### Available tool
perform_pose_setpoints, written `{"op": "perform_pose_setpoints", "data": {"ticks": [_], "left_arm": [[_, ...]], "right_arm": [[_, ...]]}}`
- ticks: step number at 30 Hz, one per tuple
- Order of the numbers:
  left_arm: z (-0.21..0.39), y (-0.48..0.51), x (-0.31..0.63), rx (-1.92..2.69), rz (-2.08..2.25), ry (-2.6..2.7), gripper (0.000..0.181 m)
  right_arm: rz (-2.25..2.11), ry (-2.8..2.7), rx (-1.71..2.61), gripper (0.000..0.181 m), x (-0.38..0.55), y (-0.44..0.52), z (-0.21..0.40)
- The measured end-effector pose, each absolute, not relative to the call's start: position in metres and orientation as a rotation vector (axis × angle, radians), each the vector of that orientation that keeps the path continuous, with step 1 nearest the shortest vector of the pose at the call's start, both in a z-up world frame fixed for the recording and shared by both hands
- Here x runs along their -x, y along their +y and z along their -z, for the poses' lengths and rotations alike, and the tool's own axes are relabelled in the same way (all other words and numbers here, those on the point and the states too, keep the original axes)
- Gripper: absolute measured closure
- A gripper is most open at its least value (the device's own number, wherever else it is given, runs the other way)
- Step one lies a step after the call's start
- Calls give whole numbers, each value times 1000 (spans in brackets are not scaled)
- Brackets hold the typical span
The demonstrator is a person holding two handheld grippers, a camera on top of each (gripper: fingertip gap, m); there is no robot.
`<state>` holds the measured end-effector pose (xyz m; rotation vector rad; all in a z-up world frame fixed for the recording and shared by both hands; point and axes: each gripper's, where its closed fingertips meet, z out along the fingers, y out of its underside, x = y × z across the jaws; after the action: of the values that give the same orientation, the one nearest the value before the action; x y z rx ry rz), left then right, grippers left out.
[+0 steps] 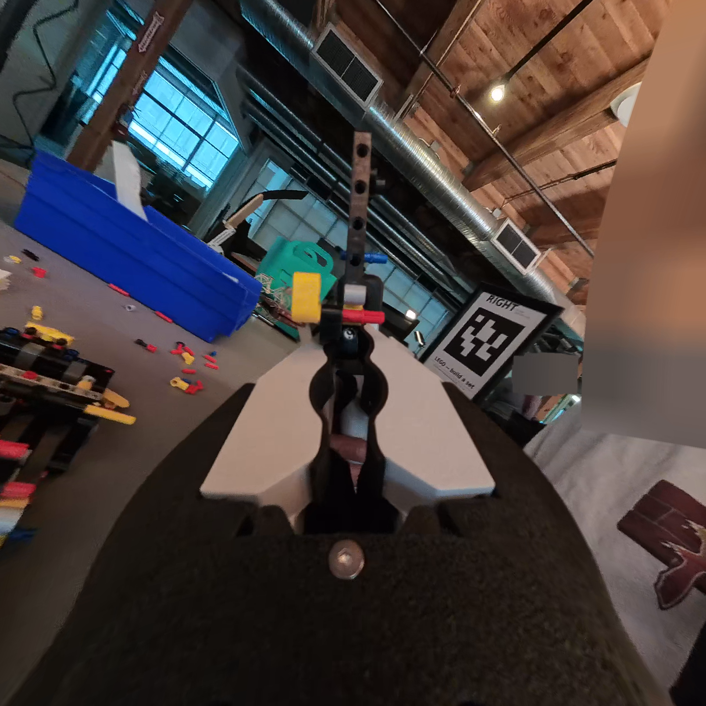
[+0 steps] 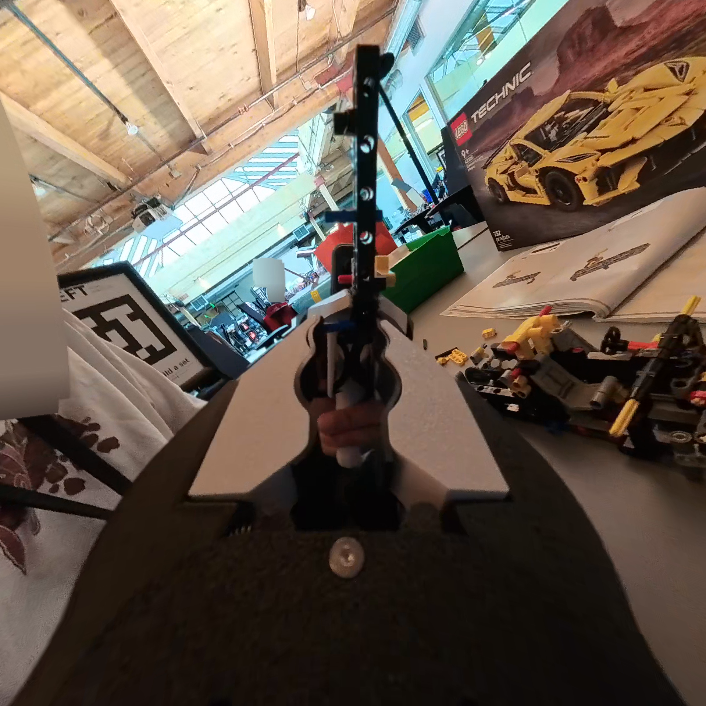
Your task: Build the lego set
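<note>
1. The left tool [image 1: 345, 345] has white, flat-faced fingers [image 1: 282, 428] with scalloped black inner edges, set in a grainy black body. They are closed on the lower end of a small lego sub-assembly [image 1: 357, 229], held up off the counter.
2. That sub-assembly is a slim black beam with a row of round holes, standing nearly upright. A blocky yellow connector [image 1: 305, 297] juts from its left side, a red pin [image 1: 363, 315] and a blue pin [image 1: 376, 258] cross it, and a pale grey sleeve sits near the grip.
3. The right tool [image 2: 351, 336] has the same white, angular fingers [image 2: 259, 428], pinched shut on the same sub-assembly [image 2: 365, 172] from the opposite side. The beam reads as glossy black plastic there, with short blue and red pins poking sideways.
4. The partly built car chassis [image 2: 596, 386], a dense lattice of black, grey and yellow pieces, rests on the smooth grey counter [image 2: 573, 535] to the right.
5. Behind it lie an open instruction booklet [image 2: 573, 275] and the printed cardboard set box [image 2: 580, 126].
6. In the left wrist view, loose red and yellow pins [image 1: 187, 363] are scattered near a ribbed blue plastic bin [image 1: 126, 248].
</note>
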<state>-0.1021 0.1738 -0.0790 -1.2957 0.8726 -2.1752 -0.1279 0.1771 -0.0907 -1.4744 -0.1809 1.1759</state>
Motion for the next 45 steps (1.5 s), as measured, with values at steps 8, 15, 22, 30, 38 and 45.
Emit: {"op": "perform_pose_setpoints", "data": {"ticks": [8,15,22,30,38,45], "left_arm": [[87,172,99,1354,2201,893,173],[82,175,100,1303,2186,868,174],[83,176,101,1332,2290,828,173],[62,143,118,1051,2269,1084,168],[75,118,119,732,1495,1486,170],[83,119,117,700,1352,1533,171]], "right_arm": [[-1128,-236,1501,158,125,176,99],[-1070,-256,1486,158,124,177,95],[-1010,-287,1560,159,126,177,98],[-572,-682,1626,159,137,151,84],[-261,-982,1342,158,135,134,93],[-155,-914,1326,160,131,135,99]]}}
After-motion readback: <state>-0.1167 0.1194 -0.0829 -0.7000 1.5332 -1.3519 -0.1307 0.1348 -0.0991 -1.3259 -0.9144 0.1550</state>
